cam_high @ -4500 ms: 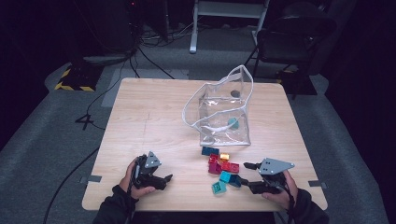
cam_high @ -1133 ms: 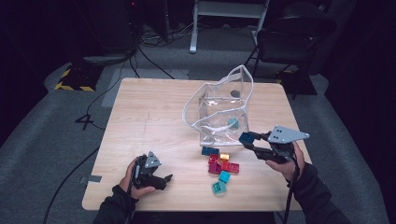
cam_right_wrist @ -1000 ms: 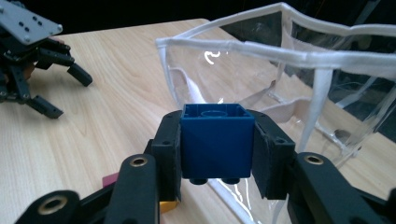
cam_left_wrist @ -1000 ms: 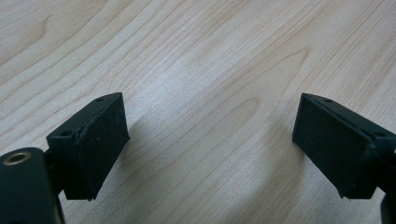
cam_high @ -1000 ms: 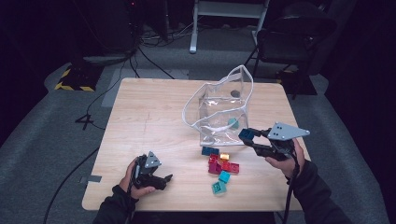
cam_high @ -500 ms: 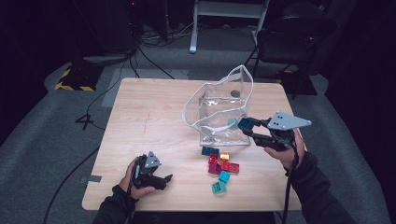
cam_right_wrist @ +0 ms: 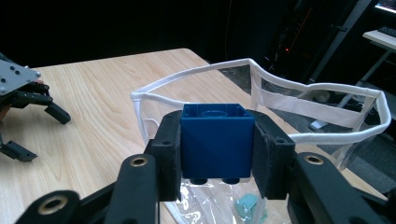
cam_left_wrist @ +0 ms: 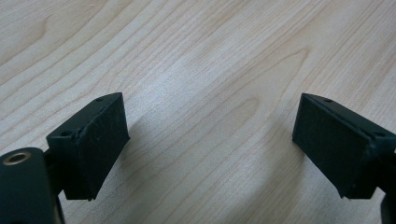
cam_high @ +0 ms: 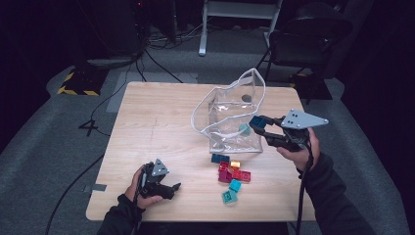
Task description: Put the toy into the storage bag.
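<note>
High view first: the right gripper (cam_high: 258,122) is held above the wooden counter (cam_high: 156,127) at the right-hand edge of the clear bag (cam_high: 230,117), its grey three-cornered plate on top and the person's right hand (cam_high: 298,147) wrapped around its body. Its fingers are closed on a dark blue block (cam_high: 255,121), which hangs just over the bag's white-trimmed rim rather than resting on anything. Right gripper view shows that grip close up: the blue block (cam_right_wrist: 217,140) sits squarely between the two black pads, studs upward, pressed on both sides, with the bag's open mouth (cam_right_wrist: 299,112) directly beyond and below it. A teal block (cam_right_wrist: 250,205) lies on the bottom of the bag, and it can also be made out through the clear wall from above. On the counter just in front of the bag lies a small cluster of loose blocks (cam_high: 232,174) in blue, yellow, red and teal, close together and some touching. The left gripper (cam_high: 171,188) rests low near the front left of the counter in the person's left hand (cam_high: 142,188), well apart from the bag and the blocks. Left gripper view shows its fingers (cam_left_wrist: 93,140) standing parted with nothing but bare wood grain between them.
</note>
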The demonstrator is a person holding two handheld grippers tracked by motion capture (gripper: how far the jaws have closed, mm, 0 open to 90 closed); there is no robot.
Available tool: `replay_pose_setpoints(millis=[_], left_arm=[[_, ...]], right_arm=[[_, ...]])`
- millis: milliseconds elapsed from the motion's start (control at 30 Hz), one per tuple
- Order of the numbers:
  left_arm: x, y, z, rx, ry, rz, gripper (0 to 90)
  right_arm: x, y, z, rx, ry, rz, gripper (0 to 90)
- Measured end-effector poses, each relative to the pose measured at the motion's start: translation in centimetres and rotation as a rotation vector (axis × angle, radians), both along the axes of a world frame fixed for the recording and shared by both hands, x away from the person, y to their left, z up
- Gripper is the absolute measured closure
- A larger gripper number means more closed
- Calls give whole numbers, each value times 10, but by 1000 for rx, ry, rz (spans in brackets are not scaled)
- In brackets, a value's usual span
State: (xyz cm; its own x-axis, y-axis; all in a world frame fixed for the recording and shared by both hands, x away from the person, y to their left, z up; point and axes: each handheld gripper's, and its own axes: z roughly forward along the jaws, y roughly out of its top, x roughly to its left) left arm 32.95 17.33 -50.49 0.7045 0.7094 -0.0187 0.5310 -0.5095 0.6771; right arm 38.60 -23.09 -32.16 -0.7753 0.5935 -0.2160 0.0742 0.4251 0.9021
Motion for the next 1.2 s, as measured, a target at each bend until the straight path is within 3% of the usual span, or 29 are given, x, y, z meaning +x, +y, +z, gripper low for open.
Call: replay_pose_setpoints(millis=[667,1200], left_arm=[[0,0,0,0,0,0,107],[0,0,0,0,0,0,107]], right_arm=[[25,2,20,46,-10,-48,595],[51,4,20,64,10,-112,595]])
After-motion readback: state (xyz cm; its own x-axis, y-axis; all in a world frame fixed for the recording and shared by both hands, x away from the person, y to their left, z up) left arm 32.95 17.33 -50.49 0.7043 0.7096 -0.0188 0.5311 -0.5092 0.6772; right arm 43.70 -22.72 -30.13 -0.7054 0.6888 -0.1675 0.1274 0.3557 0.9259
